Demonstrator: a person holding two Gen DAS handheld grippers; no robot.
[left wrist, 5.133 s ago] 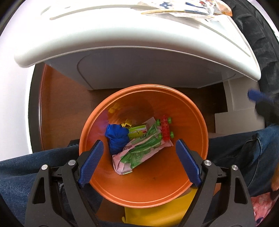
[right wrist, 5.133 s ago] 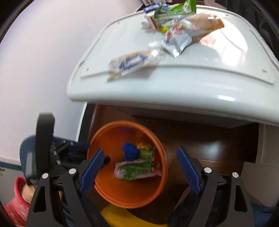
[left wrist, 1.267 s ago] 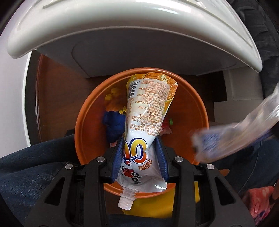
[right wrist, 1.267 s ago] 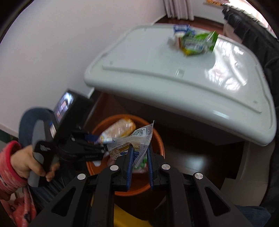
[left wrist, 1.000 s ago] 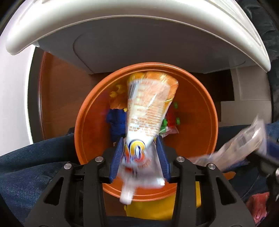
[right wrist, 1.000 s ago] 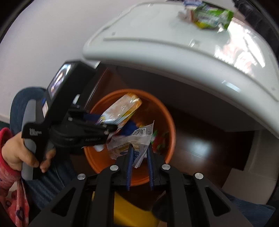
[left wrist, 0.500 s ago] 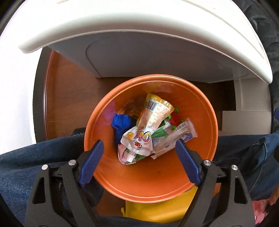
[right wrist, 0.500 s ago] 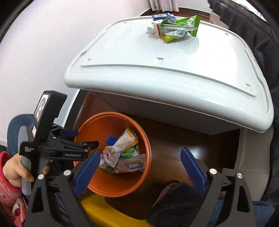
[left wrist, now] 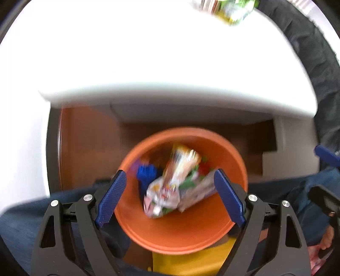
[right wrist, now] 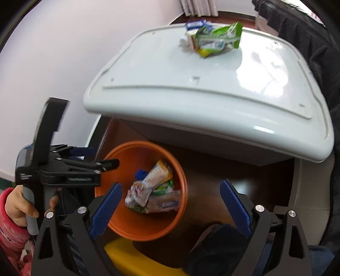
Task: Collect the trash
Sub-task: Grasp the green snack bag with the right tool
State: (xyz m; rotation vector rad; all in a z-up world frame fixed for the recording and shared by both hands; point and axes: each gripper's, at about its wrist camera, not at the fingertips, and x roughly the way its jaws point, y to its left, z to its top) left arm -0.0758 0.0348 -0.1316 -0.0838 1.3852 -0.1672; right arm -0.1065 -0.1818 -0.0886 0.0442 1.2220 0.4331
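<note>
White lidded box carries a green wrapper and a blue-white packet, touching

Home room, looks like living space: dark wood floor, plain white wall, curtain hem at far edge, white plastic tabletop with snack wrappers, orange wastebasket on floor.

An orange bin stands on the floor, below the near edge of a white lid. Inside the bin lie an orange-printed drink pouch, a clear wrapper and blue scrap. Green and blue packets lie bunched at the lid's far edge.
</note>
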